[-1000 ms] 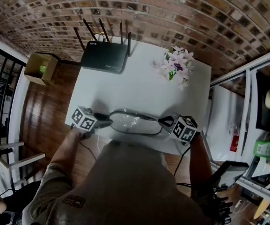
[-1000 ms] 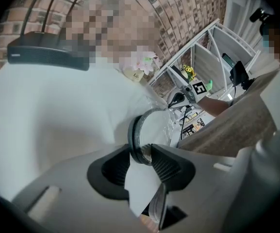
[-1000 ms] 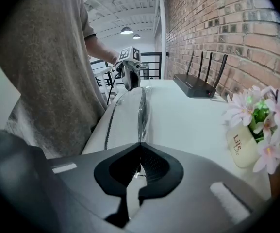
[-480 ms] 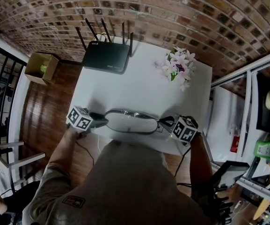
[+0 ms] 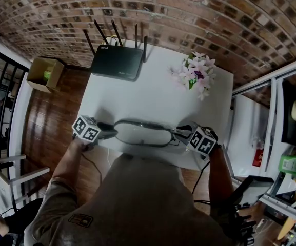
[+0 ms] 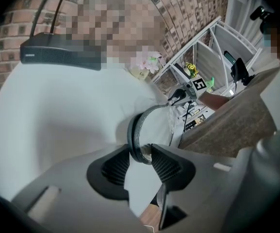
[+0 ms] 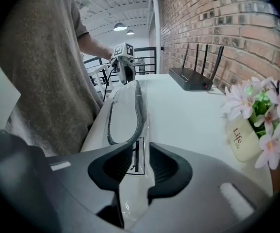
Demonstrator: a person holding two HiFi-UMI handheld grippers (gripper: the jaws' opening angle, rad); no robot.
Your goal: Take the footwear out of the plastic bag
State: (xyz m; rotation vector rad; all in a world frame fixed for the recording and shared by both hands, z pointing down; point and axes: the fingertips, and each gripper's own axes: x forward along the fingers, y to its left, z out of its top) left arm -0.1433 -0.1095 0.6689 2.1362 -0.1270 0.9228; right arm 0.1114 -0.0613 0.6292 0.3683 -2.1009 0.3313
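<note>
A white slipper with a dark rim (image 5: 140,134) lies in a clear plastic bag (image 7: 139,155) along the table's near edge. My left gripper (image 6: 140,157) is shut on the slipper's rim (image 6: 136,130) at its left end; in the head view this gripper (image 5: 114,132) sits at the left. My right gripper (image 7: 140,161) is at the bag's other end (image 5: 181,132). Its jaws have just been opening, and the thin bag film with a printed label runs loosely between the parted pads. The slipper (image 7: 123,110) stretches away toward the left gripper (image 7: 125,74).
On the white table (image 5: 153,96) a black router with antennas (image 5: 116,61) stands at the far side and a small pot of pink flowers (image 5: 196,76) at the far right. A cardboard box (image 5: 44,73) sits on the wooden floor to the left. The person's body is close behind the near edge.
The left gripper has shifted a little to the left with the slipper's end, and the bagged slipper now lies flatter and more stretched. The right gripper has stayed in place.
</note>
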